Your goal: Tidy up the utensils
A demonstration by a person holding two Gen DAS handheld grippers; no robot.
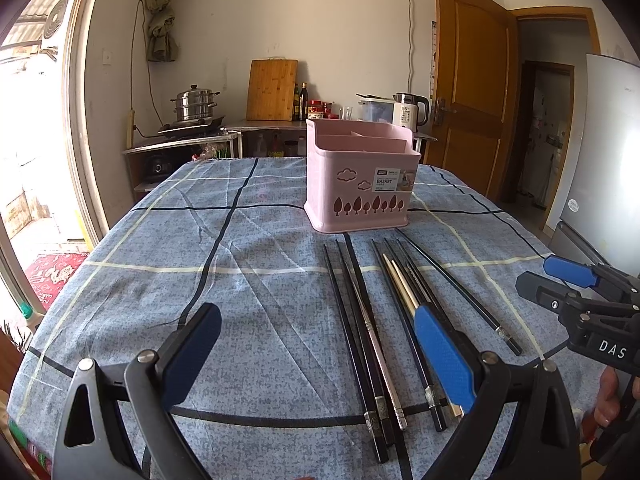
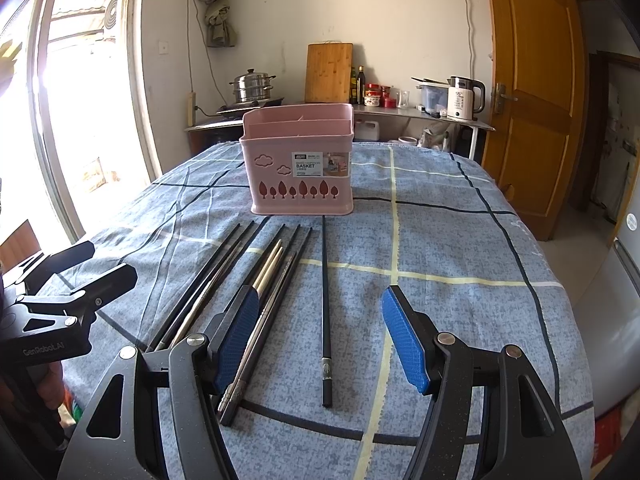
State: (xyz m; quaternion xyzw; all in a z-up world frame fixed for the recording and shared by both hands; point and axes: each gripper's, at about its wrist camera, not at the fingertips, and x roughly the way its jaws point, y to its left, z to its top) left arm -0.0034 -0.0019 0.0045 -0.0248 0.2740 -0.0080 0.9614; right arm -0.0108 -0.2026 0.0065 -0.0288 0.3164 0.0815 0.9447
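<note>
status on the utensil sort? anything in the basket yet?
Nothing done: the visible compartments of the pink basket look empty. Nothing in hand: left gripper and right gripper both hover above the table, jaws open. All left: the chopsticks lie in a row on the blue tablecloth, including the lone black one.

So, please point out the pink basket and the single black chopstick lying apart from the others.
Pink basket [image 2: 300, 176]: right wrist view, front wall.
Single black chopstick [image 2: 325, 300]: right wrist view, middle of shaft.
</note>
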